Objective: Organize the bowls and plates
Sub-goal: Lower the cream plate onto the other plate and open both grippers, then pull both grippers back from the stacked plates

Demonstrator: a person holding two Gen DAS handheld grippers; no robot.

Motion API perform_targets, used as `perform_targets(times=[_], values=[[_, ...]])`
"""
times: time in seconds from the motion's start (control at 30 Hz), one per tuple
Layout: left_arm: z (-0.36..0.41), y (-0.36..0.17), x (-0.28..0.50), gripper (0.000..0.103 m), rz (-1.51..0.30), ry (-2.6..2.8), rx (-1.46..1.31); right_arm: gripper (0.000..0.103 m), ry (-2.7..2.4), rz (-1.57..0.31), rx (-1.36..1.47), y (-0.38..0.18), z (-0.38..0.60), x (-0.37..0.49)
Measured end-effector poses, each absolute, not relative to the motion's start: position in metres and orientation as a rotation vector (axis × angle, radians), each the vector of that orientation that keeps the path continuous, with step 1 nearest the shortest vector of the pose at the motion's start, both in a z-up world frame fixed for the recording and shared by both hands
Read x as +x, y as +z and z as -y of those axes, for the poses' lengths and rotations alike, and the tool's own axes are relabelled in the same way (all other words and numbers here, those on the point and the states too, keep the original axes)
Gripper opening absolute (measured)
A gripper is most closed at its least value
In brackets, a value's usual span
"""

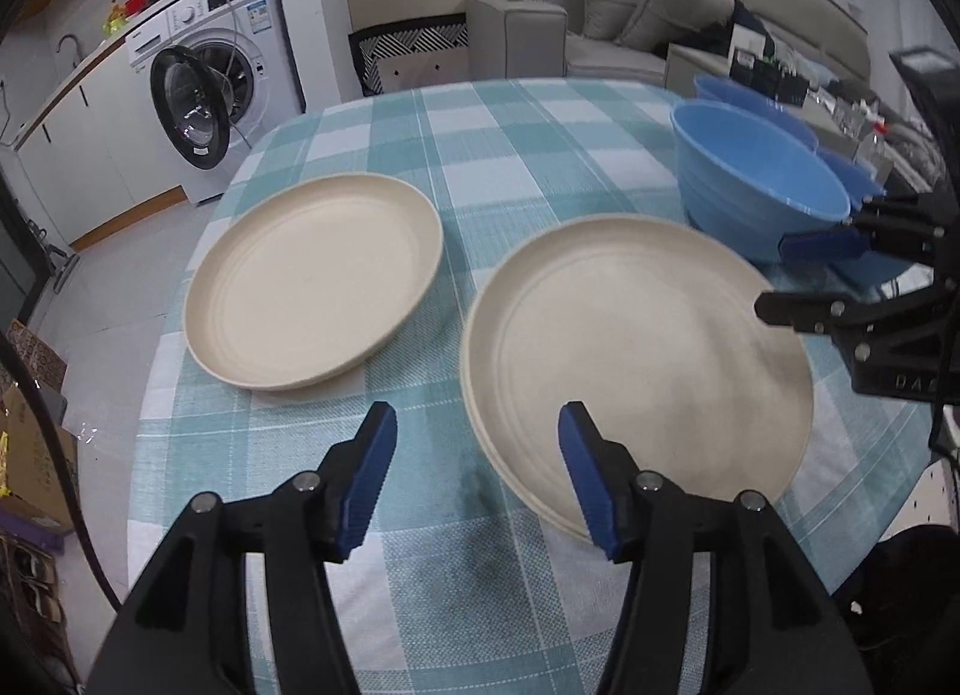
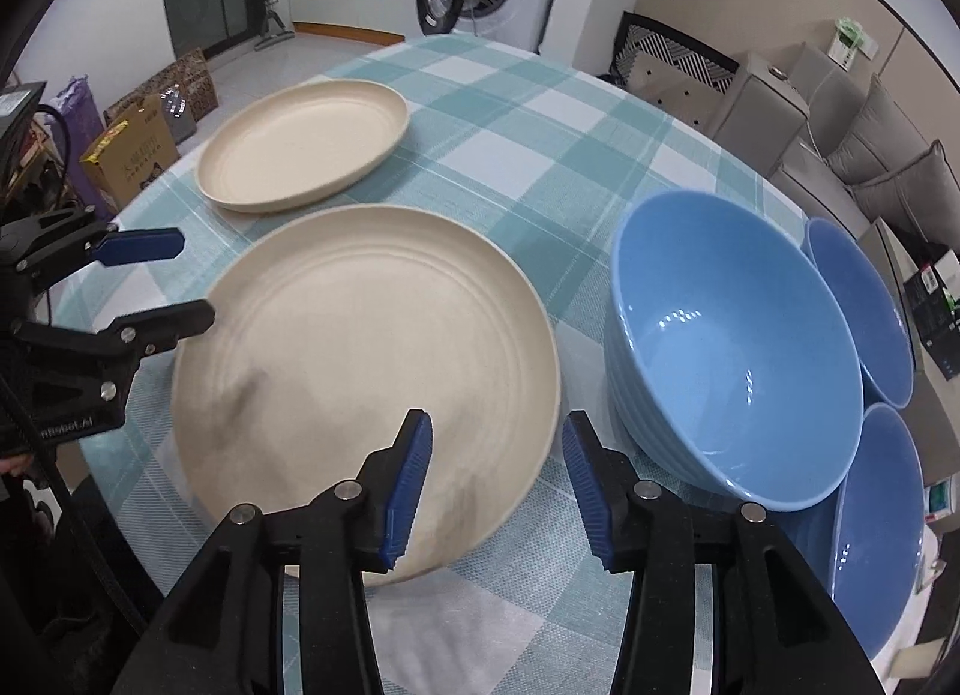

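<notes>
A: Hovering both grippers, nothing gripped. My left gripper hangs with fingers spread over the near edge of the near cream round plastic plate; my right gripper is spread too, straddling that plate's right rim.

B: Step?

A: Judging by layout, plates aren't stacked yet. Far cream round plate sits apart on the checked teal-and-white worktop. Next move likely wants one plate pinched at the rim, lifted level, set onto the other.

B: Counts?

A: Two plates for sure; the near one shows a doubled edge, maybe another under it, can't tell. Bowls: big light-blue ribbed plastic bowl just right of the near plate, plus two darker blue bowls behind it. Three bowls.
</notes>
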State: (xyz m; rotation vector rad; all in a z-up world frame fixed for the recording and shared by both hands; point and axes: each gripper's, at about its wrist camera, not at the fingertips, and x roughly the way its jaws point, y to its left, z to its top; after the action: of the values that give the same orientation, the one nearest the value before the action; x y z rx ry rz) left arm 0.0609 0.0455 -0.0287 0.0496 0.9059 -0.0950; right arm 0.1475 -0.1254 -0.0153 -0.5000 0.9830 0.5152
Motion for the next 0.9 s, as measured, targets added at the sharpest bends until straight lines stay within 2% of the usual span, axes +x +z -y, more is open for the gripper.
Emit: perform_targets(times=[0.03, 0.1, 0.17, 0.23, 0.27, 0.37, 0.4, 0.43, 0.9], values=[[-0.049, -0.025, 0.06, 0.061, -0.893, -0.091, 0.039, 0.048, 0.526, -0.976, -0.494, -0.012, 0.124, 0.146], [-0.057, -0.017, 0.057, 0.078, -0.866, -0.075, 0.017, 0.051, 0.552, -0.961, -0.475, -0.005, 0.121, 0.144], [-0.065, -0.009, 0.053, 0.087, -0.829, -0.058, -0.007, 0.056, 0.569, -0.931, -0.462, 0.003, 0.119, 0.141], [-0.075, -0.002, 0.051, 0.098, -0.802, -0.056, -0.049, 0.075, 0.59, -0.903, -0.434, 0.013, 0.117, 0.14], [-0.08, 0.0, 0.05, 0.103, -0.789, -0.059, -0.071, 0.08, 0.599, -0.885, -0.411, 0.018, 0.117, 0.139], [-0.095, 0.007, 0.048, 0.103, -0.758, -0.061, -0.133, 0.092, 0.611, -0.834, -0.356, 0.034, 0.118, 0.14], [-0.1, 0.009, 0.047, 0.103, -0.75, -0.052, -0.147, 0.1, 0.612, -0.816, -0.339, 0.039, 0.119, 0.14], [-0.104, 0.01, 0.047, 0.103, -0.745, -0.04, -0.158, 0.102, 0.61, -0.796, -0.319, 0.044, 0.12, 0.141], [-0.132, 0.019, 0.042, 0.103, -0.679, 0.106, -0.211, 0.102, 0.653, -0.731, -0.164, 0.074, 0.128, 0.154]])
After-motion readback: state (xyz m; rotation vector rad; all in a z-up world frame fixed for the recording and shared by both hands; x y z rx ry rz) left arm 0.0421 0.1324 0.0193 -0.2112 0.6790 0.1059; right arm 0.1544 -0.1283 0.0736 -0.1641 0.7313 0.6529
